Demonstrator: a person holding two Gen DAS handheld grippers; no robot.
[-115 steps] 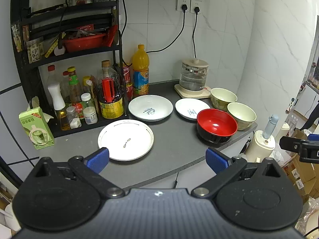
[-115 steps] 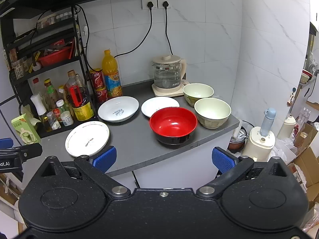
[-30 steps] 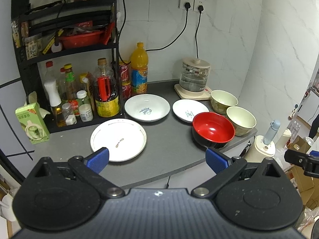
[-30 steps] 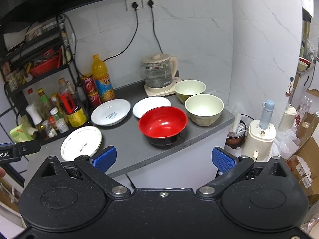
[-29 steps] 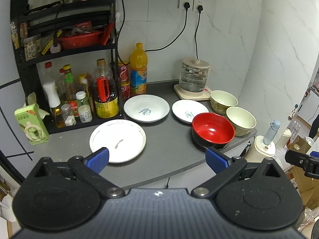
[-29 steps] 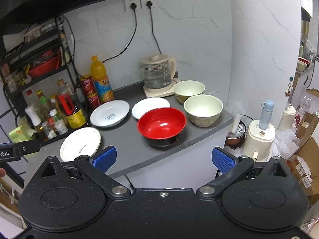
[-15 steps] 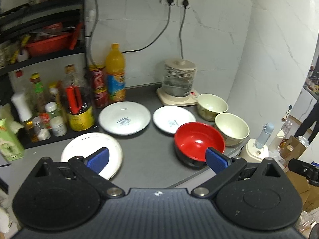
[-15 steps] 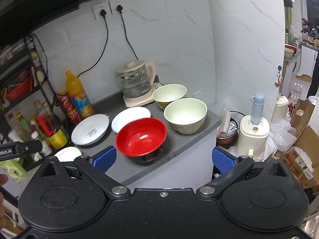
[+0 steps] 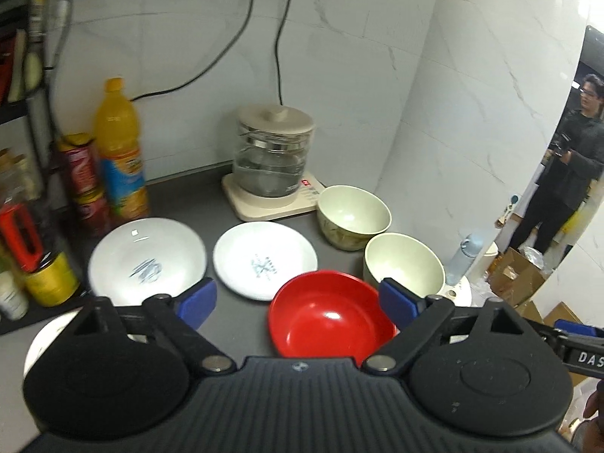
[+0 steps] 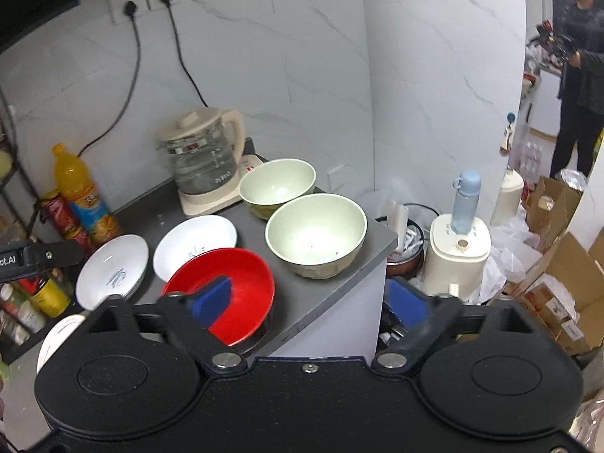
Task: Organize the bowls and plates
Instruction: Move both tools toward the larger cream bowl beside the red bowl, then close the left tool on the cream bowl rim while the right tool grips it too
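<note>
Red bowl (image 9: 327, 311) sits right at the front edge of the grey countertop (image 9: 238, 324), and both grippers hang over it! Left gripper (image 9: 298, 300), blue-padded fingers spread wide, holds nothing and frames the bowl from above. Right gripper (image 10: 315, 300) is wide open too, its left pad over the red bowl's inside, its right pad out past the counter's corner. Just behind the red bowl, two pale green bowls: the nearer one (image 10: 316, 234) by the counter's right end, the farther one (image 10: 278, 185) next to the base of the glass kettle (image 10: 200, 158). Small white plate (image 9: 265, 259) lies just behind and to the left of the red bowl, close by it, and a deeper white plate (image 9: 147, 260) rests further left. A third white plate (image 10: 56, 334) peeks out behind the gripper bodies at the near left. An orange drink bottle (image 9: 120, 151) and red cans (image 9: 81, 173) stand against the wall. Off the counter's right end, a person in dark clothes (image 10: 579, 75) stands in the background.
</note>
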